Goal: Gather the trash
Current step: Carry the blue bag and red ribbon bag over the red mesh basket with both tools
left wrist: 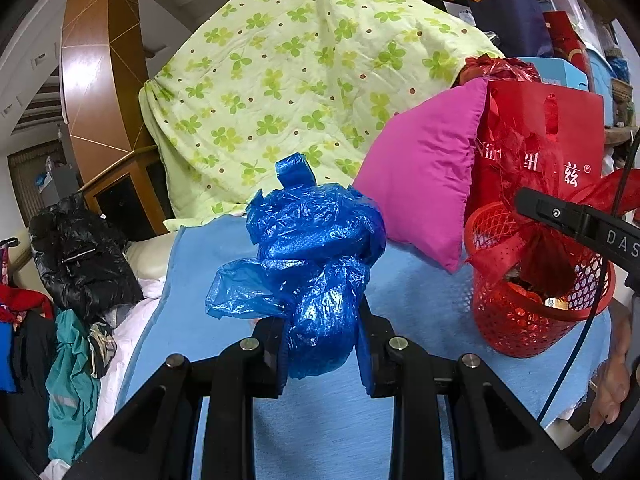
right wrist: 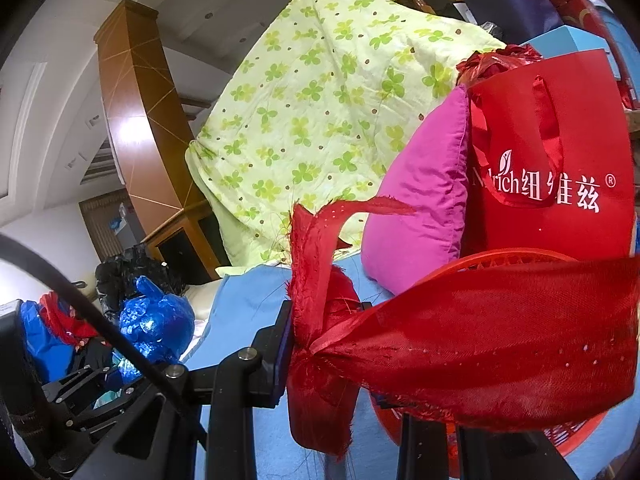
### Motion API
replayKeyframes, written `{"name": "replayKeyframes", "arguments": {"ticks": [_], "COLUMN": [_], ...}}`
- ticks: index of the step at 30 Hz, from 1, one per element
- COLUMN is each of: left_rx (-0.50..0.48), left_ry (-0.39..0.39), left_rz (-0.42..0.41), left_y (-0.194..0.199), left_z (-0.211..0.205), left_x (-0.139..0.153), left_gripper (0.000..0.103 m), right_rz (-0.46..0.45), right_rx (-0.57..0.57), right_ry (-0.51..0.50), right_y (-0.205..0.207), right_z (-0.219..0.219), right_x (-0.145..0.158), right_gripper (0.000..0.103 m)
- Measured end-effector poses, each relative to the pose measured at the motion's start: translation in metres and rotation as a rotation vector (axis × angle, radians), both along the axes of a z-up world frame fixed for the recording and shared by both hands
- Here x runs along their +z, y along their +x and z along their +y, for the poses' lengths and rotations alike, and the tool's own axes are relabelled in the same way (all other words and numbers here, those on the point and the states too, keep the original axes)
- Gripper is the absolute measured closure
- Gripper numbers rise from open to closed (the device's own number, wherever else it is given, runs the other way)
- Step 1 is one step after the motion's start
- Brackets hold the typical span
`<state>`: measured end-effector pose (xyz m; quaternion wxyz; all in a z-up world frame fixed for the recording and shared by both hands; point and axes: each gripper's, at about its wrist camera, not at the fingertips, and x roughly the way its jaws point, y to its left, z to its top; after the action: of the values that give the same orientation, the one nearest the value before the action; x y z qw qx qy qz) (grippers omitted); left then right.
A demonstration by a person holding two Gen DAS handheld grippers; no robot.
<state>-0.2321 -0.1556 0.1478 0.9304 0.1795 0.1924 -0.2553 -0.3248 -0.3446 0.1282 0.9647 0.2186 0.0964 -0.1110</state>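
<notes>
My left gripper is shut on a crumpled blue plastic bag, held above the light blue sheet. The bag also shows in the right wrist view, at the lower left. My right gripper is shut on a frayed red ribbon, over the rim of the red mesh basket. In the left wrist view the basket stands at the right with scraps inside, and the right gripper reaches over it holding the ribbon.
A pink pillow and a red gift bag lean behind the basket. A green clover-print quilt hangs at the back. Black and teal clothes are piled at the left. A hand is at the right edge.
</notes>
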Motion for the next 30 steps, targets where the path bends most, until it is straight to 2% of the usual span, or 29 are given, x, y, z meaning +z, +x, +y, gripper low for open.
{"name": "replayKeyframes", "arguments": {"ticks": [30], "left_rx": [-0.108], "left_ry": [0.042], "left_rz": [-0.011], "left_y": [-0.020], "left_z": [-0.044], "left_x": [-0.001], "left_gripper": [0.074], "right_rz": [-0.024], "right_rx": [-0.083], "right_ry": [0.029], "right_y": [-0.036], "right_z": [-0.033], "right_x": [-0.002], "right_gripper": [0.070]}}
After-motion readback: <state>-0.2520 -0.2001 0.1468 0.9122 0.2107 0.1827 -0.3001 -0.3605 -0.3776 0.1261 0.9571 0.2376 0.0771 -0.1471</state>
